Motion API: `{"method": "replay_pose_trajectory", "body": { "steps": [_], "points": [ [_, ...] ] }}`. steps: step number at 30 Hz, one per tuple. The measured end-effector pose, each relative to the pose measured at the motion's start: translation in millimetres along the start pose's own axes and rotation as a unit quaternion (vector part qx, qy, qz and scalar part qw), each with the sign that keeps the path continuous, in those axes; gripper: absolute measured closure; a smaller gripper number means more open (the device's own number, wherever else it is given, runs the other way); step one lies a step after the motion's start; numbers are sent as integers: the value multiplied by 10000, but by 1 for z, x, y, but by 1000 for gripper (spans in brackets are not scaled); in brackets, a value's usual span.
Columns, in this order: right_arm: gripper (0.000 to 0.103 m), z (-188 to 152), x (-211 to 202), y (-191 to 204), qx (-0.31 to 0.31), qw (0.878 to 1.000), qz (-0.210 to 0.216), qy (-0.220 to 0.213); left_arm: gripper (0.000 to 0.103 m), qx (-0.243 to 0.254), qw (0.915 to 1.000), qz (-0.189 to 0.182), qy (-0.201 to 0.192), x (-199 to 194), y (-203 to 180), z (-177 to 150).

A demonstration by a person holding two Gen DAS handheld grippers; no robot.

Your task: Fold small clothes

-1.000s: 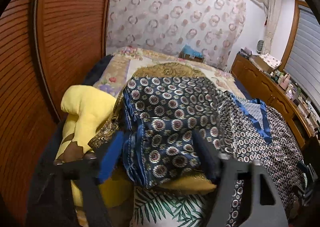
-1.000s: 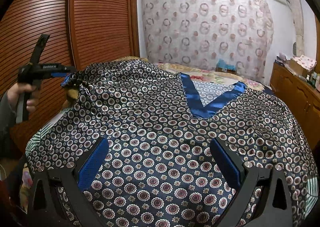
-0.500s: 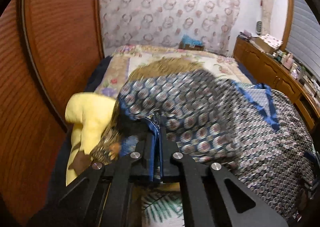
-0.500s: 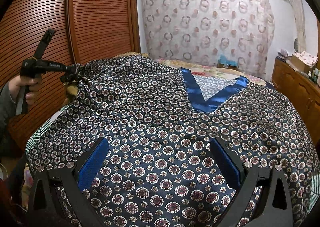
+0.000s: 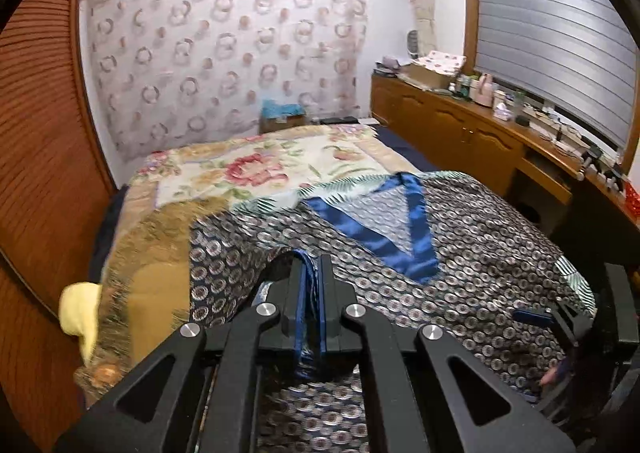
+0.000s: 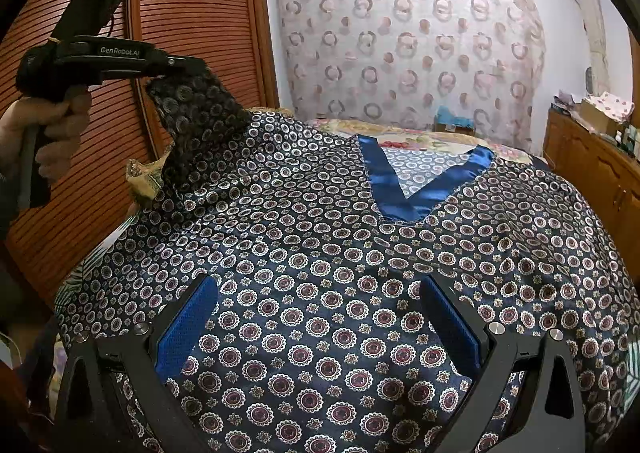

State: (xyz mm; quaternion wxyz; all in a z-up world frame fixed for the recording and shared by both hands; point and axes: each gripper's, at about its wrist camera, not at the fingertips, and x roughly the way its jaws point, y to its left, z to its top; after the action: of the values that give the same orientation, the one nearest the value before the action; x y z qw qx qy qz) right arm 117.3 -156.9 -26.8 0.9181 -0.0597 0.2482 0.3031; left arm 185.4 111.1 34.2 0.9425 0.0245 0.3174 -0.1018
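Note:
A navy patterned shirt [image 6: 320, 253] with a blue satin V-neck [image 6: 408, 189] lies spread front-up on the bed; it also shows in the left wrist view [image 5: 460, 253]. My left gripper [image 5: 310, 273] is shut on the shirt's left sleeve [image 6: 192, 113] and holds it raised above the bed, seen from the side in the right wrist view [image 6: 176, 65]. My right gripper [image 6: 320, 317] is open, low over the shirt's lower middle, with cloth between its blue pads [image 6: 186, 329]. It also shows at the right edge of the left wrist view [image 5: 540, 317].
The bed carries a floral quilt [image 5: 260, 169] and a yellow pillow [image 5: 80, 317] at its left edge. A slatted wooden wardrobe [image 6: 192, 13] stands on the left. A cluttered wooden dresser [image 5: 480, 133] runs along the right wall. A patterned curtain [image 6: 408, 45] hangs behind.
My left gripper has shut on the sleeve and lifted it up and to the right, over the shirt. My right gripper has stayed open in place.

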Motion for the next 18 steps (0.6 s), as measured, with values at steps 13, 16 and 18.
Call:
{"method": "replay_pose_trajectory", "body": {
  "steps": [13, 16, 18],
  "points": [
    [2, -2, 0, -5, 89, 10000, 16, 4, 42, -261, 9996, 11, -92, -19, 4, -58],
    [2, -2, 1, -4, 73, 10000, 20, 22, 25, -334, 9992, 68, -225, -29, 8, -75],
    [2, -2, 1, -3, 47, 10000, 28, 78, 24, -337, 9991, 122, -207, -31, 8, -85]
  ]
}}
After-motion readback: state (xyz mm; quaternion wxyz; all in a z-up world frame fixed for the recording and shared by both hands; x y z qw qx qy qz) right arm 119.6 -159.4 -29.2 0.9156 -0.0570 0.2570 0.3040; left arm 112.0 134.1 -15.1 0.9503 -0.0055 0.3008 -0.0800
